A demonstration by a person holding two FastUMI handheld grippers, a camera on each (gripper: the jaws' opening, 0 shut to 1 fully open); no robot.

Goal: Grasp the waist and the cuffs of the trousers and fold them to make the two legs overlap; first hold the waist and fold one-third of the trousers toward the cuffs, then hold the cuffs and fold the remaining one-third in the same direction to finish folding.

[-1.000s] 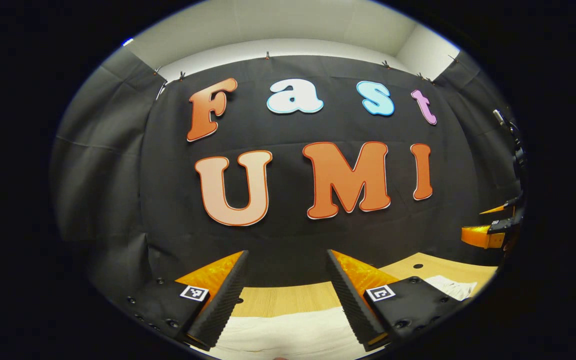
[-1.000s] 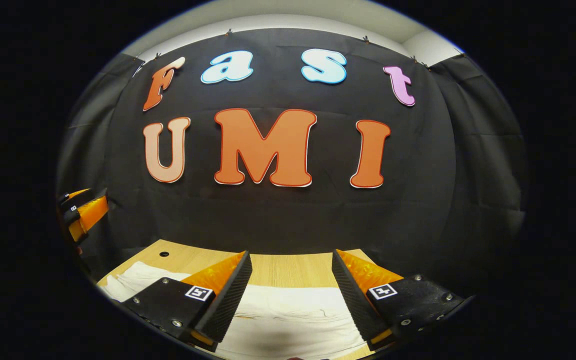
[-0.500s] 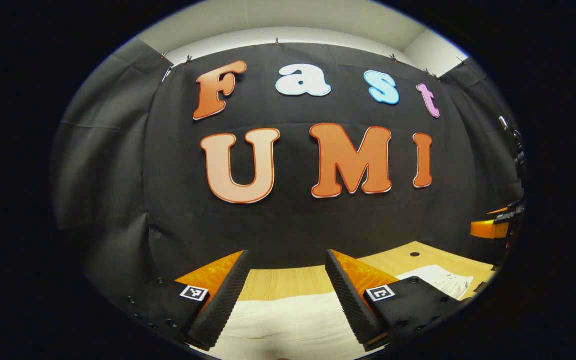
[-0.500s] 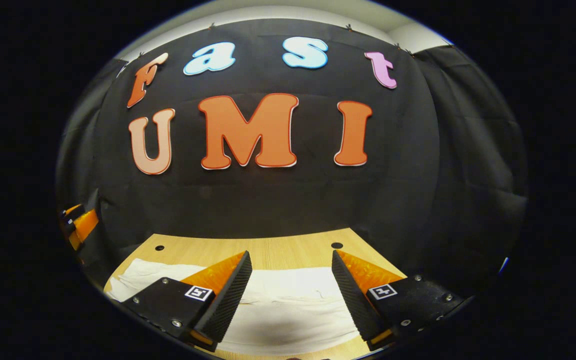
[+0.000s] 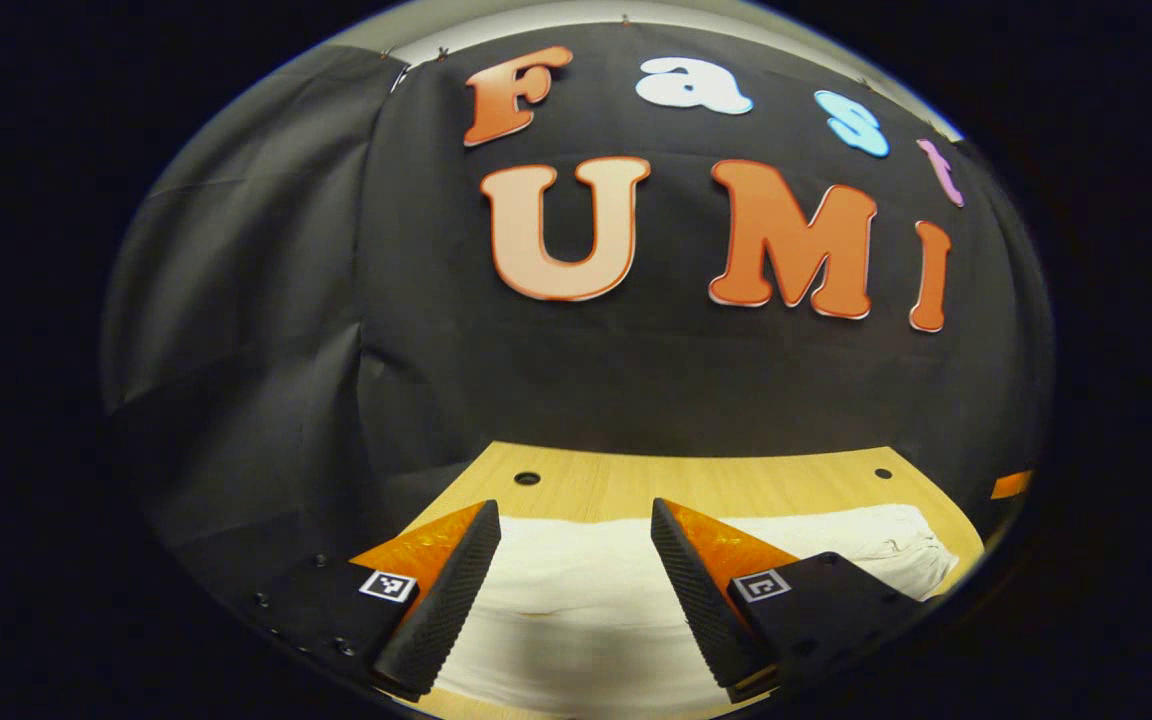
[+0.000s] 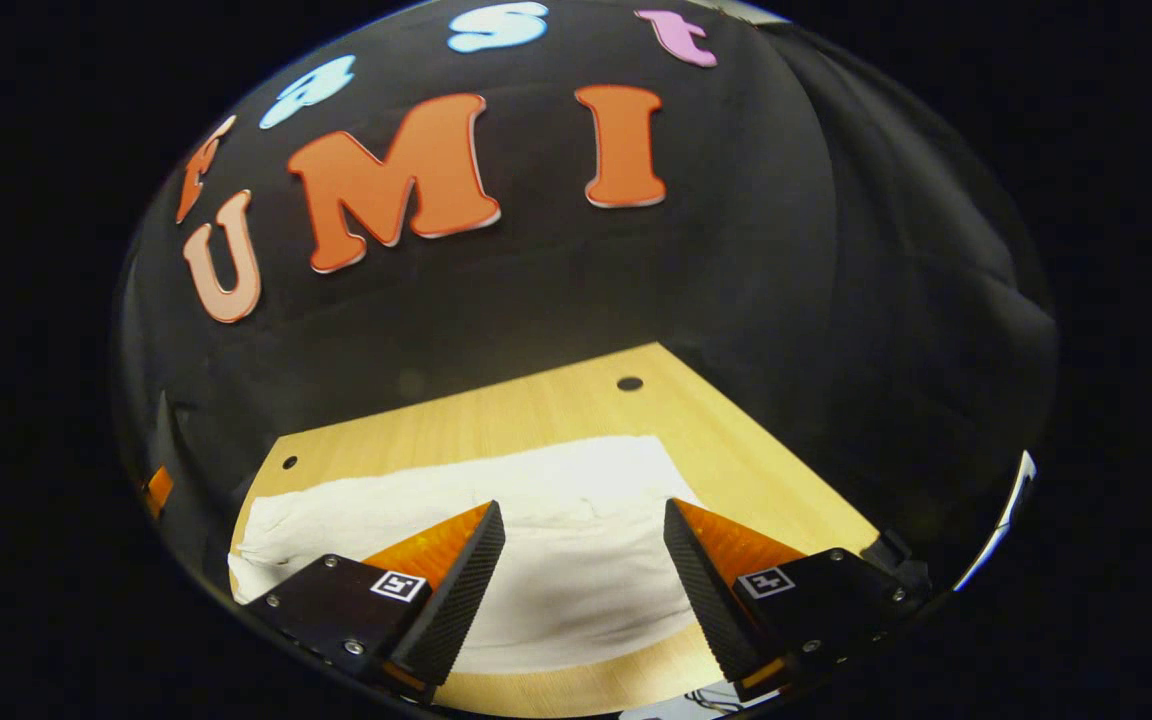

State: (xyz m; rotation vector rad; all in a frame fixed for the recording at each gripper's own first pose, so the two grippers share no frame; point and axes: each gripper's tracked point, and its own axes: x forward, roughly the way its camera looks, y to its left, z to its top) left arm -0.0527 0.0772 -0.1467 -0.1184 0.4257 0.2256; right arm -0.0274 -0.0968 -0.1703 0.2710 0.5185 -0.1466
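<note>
Trousers [image 5: 586,590], white and laid flat, stretch as a long band across a wooden table [image 5: 696,485] in front of the black cloth wall [image 5: 636,380]. In the left gripper view, the left gripper [image 5: 576,590] hangs above the near-left part of the cloth with its two fingers [image 5: 441,600] spread wide and nothing between them; the fabric shows in the gap, and whether the tips touch it cannot be told. From there the trousers run to the right, ending in a rumpled, rounded end [image 5: 896,545] near the table's right edge, and two small round holes [image 5: 527,478] mark the bare wood along the far side. In the right gripper view, the trousers [image 6: 556,540] lie slantwise over the table [image 6: 576,410], their left end [image 6: 266,530] bunched near the table's left edge and their right end squared off short of the far-right corner. The right gripper [image 6: 584,590] sits over the right part of the garment, its fingers [image 6: 461,590] likewise wide apart and gripping nothing, with white cloth showing between them and a strip of bare wood nearer the camera. A hole [image 6: 629,383] sits in the far wood beyond the trousers.
</note>
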